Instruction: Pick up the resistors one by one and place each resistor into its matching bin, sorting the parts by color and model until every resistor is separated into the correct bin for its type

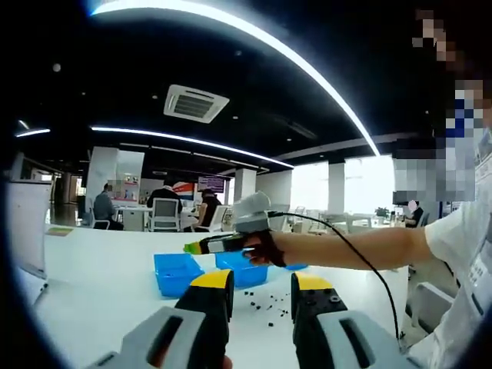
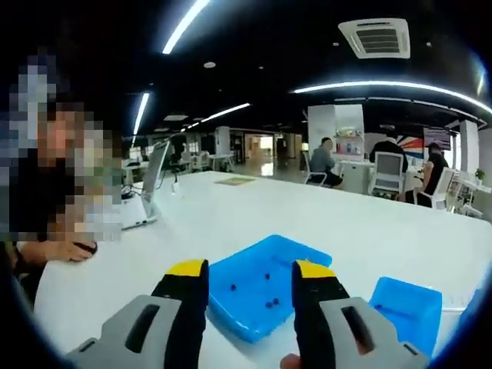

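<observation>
Your right hand-held gripper (image 2: 250, 288) hovers open and empty over a bin (image 2: 265, 288), left hand-held gripper (image 1: 261, 296) open too; next, reach the loose resistors (image 1: 265, 307) at 12 o'clock.

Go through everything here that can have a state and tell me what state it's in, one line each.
Left gripper: open, nothing between its jaws.
Right gripper: open, empty, above the blue bin.
Blue bin: holds a few small dark resistors.
Second blue bin: contents hard to tell.
Loose resistors: scattered on the white table, unsorted.
Laptop: lid open.
</observation>
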`<action>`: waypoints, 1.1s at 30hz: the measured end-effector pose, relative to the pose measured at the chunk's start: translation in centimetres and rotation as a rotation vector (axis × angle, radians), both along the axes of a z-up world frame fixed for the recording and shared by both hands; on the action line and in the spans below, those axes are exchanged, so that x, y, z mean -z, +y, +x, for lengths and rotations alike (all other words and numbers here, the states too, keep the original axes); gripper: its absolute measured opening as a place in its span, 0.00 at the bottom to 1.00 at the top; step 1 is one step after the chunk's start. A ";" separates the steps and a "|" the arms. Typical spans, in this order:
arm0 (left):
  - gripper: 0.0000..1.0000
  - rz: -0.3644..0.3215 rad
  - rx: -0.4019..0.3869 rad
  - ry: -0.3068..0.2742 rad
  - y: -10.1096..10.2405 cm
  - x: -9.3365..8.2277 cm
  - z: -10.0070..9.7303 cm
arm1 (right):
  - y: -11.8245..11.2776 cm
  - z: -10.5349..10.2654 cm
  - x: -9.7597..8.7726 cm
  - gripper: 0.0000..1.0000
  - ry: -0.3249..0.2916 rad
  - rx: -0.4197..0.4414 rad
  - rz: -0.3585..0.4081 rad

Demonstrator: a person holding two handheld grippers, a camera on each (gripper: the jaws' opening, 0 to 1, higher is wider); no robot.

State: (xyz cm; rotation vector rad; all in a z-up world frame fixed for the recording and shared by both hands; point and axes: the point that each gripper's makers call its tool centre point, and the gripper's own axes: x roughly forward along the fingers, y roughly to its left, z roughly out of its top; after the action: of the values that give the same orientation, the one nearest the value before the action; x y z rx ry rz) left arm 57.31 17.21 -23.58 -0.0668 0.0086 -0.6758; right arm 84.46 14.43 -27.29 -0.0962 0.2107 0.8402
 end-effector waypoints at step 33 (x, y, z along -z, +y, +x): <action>0.32 0.036 0.022 0.036 -1.2 1.6 0.7 | -23.0 -24.1 -2.0 0.44 -0.206 0.063 0.097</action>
State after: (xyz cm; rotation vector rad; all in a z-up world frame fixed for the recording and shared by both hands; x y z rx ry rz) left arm 57.99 15.99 -25.14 -0.0444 0.0563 -0.6957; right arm 60.38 -8.58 -25.32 -0.0844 -0.0203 0.7710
